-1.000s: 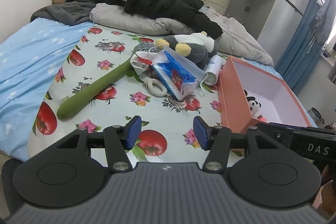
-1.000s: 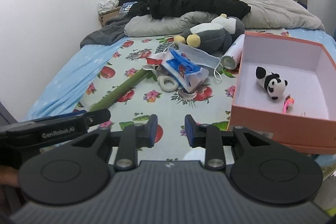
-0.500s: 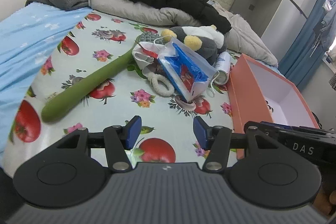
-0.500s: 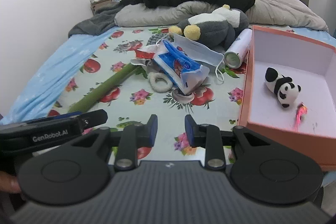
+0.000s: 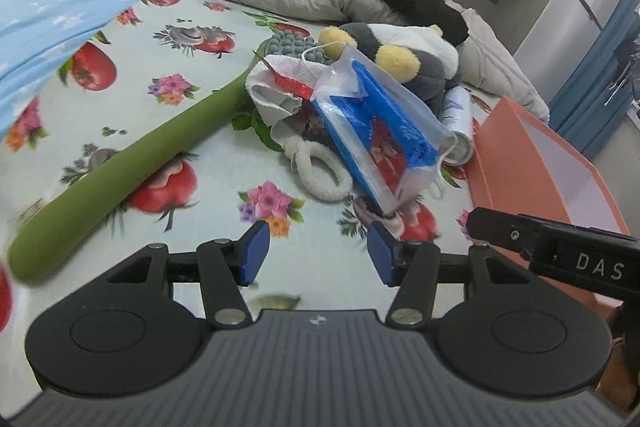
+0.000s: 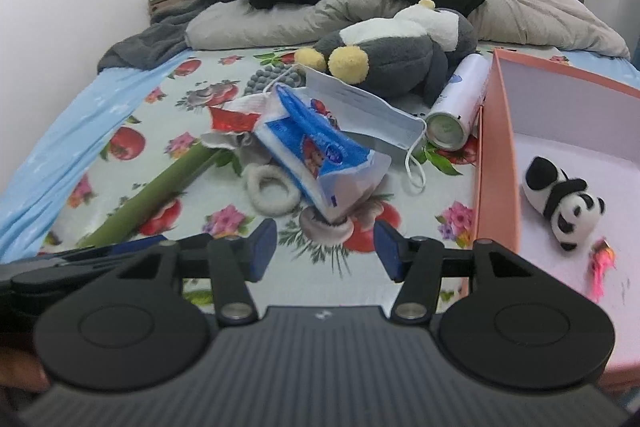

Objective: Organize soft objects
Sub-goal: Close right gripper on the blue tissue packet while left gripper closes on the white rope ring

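Blue-padded grippers closed in on the bed clutter.
Left wrist: left gripper, half open and empty, had drawn nearer the tissue pack. Right wrist: right gripper was opening, empty, before that pack; panda plush lay inside the box.

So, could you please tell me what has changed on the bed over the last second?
Both grippers have come in closer and lower toward the pile around the tissue pack. The right gripper jaws, narrow before, are opening, with nothing between them. The left gripper stays open and empty. The panda and everything else lie where they were.
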